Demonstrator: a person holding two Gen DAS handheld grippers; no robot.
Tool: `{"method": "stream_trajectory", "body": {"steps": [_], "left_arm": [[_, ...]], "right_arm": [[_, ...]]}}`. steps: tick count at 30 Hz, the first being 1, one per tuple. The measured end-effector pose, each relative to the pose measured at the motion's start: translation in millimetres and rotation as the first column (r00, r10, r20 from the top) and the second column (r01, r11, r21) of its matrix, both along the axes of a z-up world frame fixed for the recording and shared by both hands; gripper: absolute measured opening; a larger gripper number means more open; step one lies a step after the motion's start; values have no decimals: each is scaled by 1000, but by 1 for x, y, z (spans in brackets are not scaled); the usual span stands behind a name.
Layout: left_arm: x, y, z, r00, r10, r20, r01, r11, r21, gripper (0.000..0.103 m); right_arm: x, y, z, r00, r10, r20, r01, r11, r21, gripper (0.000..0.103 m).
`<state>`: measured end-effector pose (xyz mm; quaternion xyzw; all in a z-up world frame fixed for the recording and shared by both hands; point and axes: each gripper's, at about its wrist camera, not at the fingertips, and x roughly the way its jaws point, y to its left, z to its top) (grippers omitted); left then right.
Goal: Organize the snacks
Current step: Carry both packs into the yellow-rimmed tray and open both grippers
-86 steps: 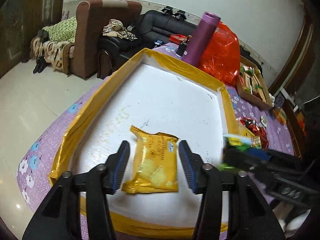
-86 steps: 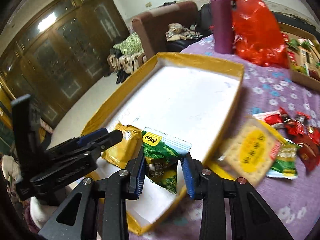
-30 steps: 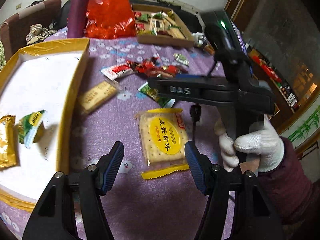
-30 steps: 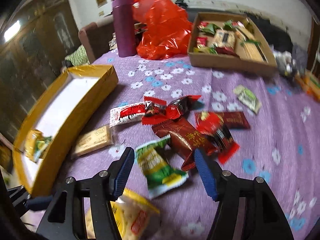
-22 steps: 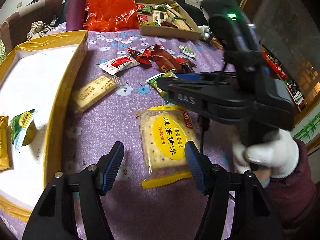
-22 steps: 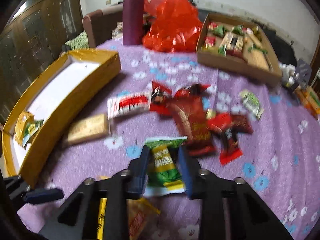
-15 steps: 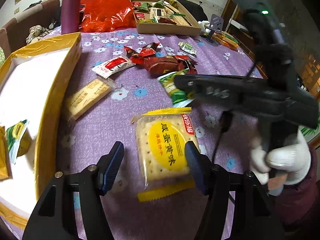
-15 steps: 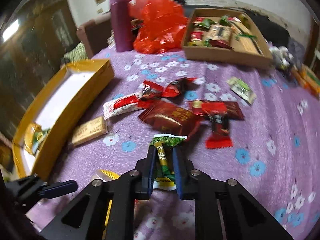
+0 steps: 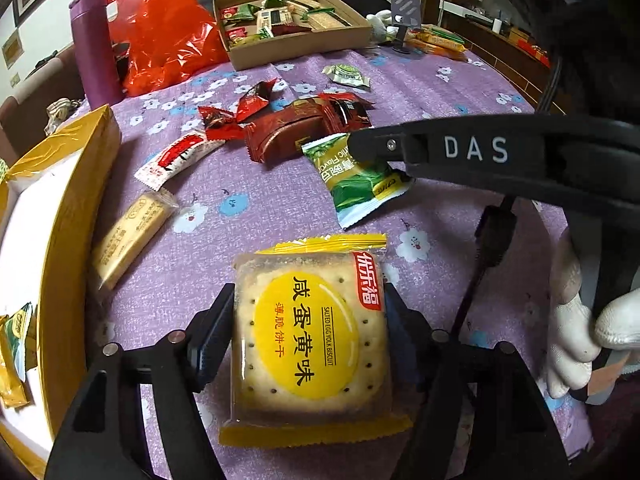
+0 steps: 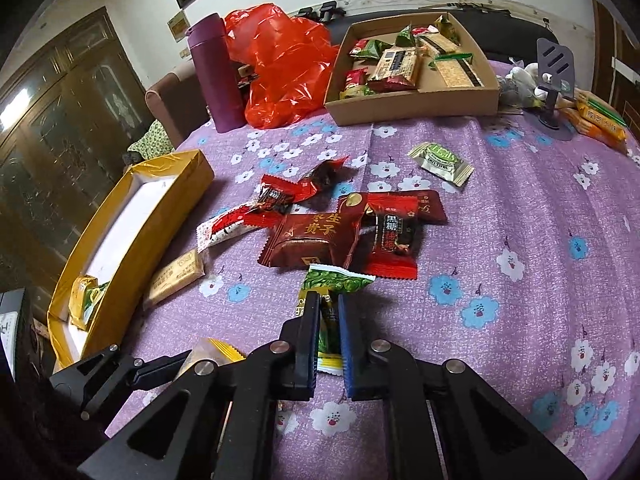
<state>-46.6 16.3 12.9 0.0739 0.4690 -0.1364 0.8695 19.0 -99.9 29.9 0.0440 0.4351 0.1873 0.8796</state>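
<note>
My left gripper (image 9: 308, 332) is shut on a yellow salted egg yolk biscuit pack (image 9: 312, 344), its blue pads pressing both sides. My right gripper (image 10: 329, 320) is shut on a green snack packet (image 10: 328, 300) and holds it just above the purple flowered tablecloth; the packet also shows in the left wrist view (image 9: 356, 180). The yellow-rimmed white tray (image 10: 132, 240) lies at the left and holds a yellow and a green packet (image 10: 86, 294) at its near end.
Red and brown candy packets (image 10: 316, 236), a red-white packet (image 10: 224, 228), a tan biscuit bar (image 10: 176, 276) and a pale green packet (image 10: 440, 160) lie on the cloth. A cardboard box of snacks (image 10: 412, 108), a red bag (image 10: 288, 64) and a purple bottle (image 10: 214, 76) stand behind.
Both grippers left the tray and moved right to the loose snacks. The left one closed on the biscuit pack. The right one closed on the green packet and lifted it.
</note>
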Motion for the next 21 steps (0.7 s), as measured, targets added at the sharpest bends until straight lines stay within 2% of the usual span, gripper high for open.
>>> {"method": "stream_trajectory", "body": {"steps": [2,3,4,6,8,9,10,14,21], "left_arm": [[-1,4,1,1000,16,-2,-16,1000,-8,69],[-1,7,2,1000,23,-2,-23,1000,-17,69],[-3,9,3,1000,30,0,-30,999,-20,69],[-5,15,6,999,45,9,-45,999,-27,69],[-8,21,10,998,57,19,-57,998,-37,69],[-11,24,13,997,67,28,-66,997,-40,69],[-12,27,16,996,76,37,-74,996,-41,69],[-21,45,31,991,113,76,-108,992,-70,69],[-31,118,60,956,257,142,-237,961,-142,69]], "right_arm": [[1,0,-3,1000,7,-10,-7,1000,4,17],[2,0,-6,1000,1,-17,-1,1000,2,28],[3,0,-8,1000,3,-24,-3,1000,2,44],[4,3,-12,1000,10,-22,-10,1000,9,52],[3,7,-14,1000,22,-14,-22,1000,13,51],[2,10,-15,1000,25,-8,-25,1000,7,45],[2,12,-16,1000,27,-8,-27,1000,-4,32],[-3,16,-18,1000,11,6,-11,1000,-30,32],[-26,9,4,999,-10,49,8,999,35,31]]}}
